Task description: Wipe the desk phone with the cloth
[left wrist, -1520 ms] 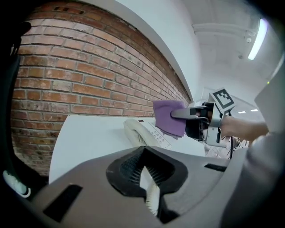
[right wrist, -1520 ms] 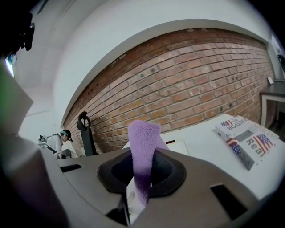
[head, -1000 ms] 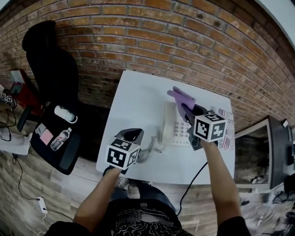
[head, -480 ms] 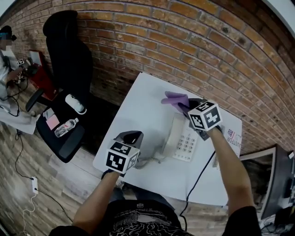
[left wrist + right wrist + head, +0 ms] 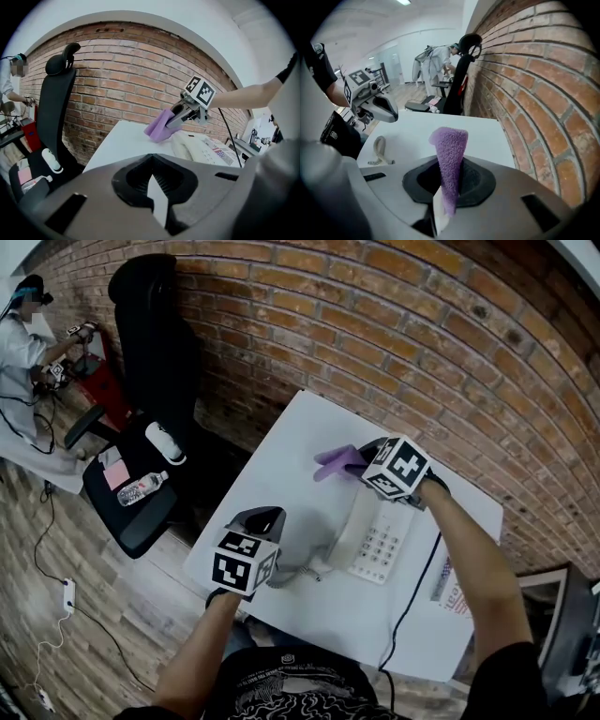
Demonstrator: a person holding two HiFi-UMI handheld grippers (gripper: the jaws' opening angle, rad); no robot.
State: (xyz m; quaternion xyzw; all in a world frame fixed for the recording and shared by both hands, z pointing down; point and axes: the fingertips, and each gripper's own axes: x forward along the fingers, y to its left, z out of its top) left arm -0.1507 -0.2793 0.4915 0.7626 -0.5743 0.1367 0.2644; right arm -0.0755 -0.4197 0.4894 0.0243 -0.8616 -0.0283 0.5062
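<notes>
Head view: since a second ago the right gripper (image 5: 364, 461) has carried the purple terry cloth (image 5: 336, 461) off the cream push-button desk phone (image 5: 377, 532), past its far end near the white table's (image 5: 281, 456) far edge. I judge the next pass is not yet started.
Left gripper view: the left gripper (image 5: 153, 187) is closed and empty.
Right gripper view: the jaws clamp the cloth. The beige coiled handset cord (image 5: 379, 150) lies aside.
</notes>
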